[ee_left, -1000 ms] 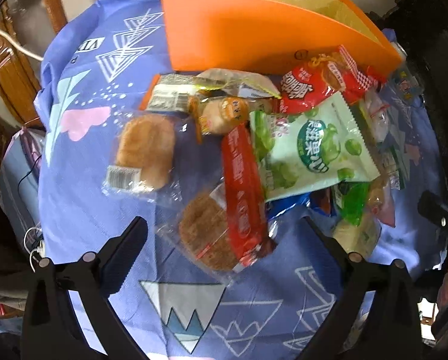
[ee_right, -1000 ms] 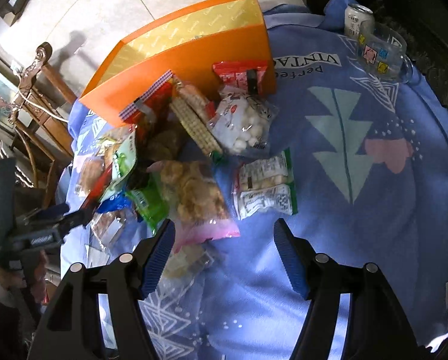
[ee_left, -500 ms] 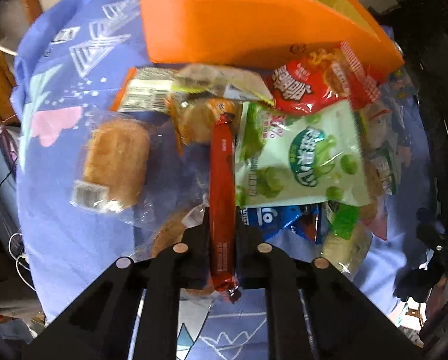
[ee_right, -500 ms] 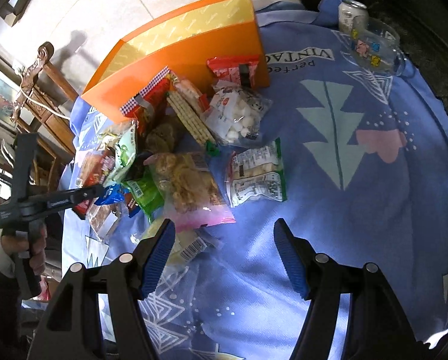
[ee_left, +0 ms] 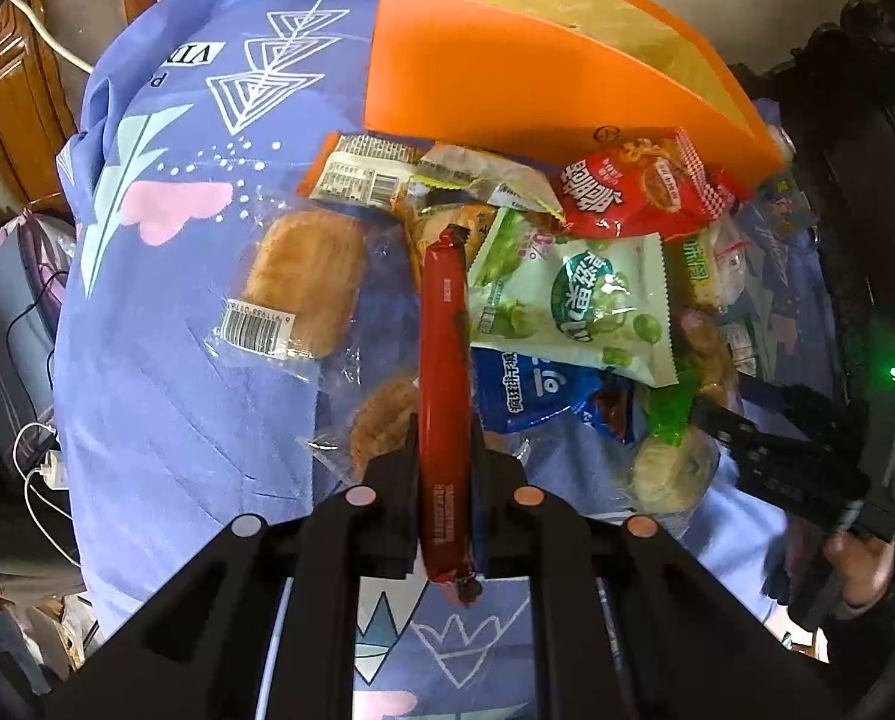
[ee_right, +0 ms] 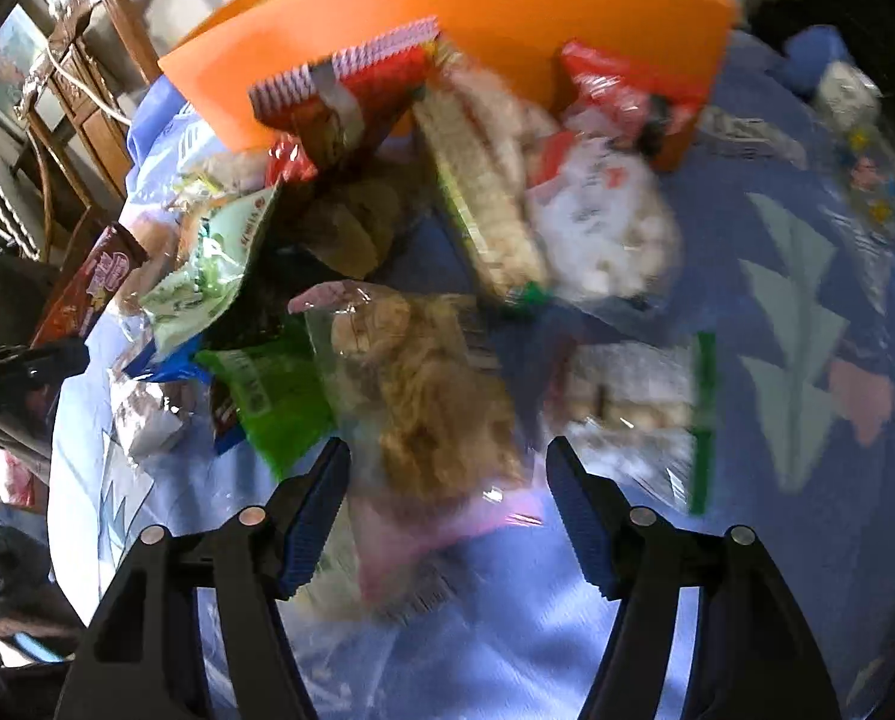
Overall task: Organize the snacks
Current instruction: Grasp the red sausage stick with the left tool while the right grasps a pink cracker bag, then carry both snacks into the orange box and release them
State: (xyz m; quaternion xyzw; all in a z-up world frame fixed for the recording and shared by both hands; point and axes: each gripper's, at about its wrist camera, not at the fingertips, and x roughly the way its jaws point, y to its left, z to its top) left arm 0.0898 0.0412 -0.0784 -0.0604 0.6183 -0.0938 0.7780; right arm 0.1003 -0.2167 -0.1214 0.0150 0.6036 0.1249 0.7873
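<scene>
Closed since a second ago: left hand-held gripper, then gaping over the snack heap, now clamped on the red sausage stick. Stick pinched near its lower end between both fingers, running straight up the view along them, upper tip over the pile beside the green pea bag, lower crimped end poking out below the pads. Left of it, clear-wrapped bread flat on the blue cloth covering the bench; behind the heap, orange box standing open. Farther right, in its own blurred view, right hand-held gripper lower and nearer the heap than before, jaws just been narrowing yet about half apart, pads pressing on nothing. Clear bag of brown fried snacks with pink bottom edge lying between the blue-padded fingers, white-and-green packet just right of it.
</scene>
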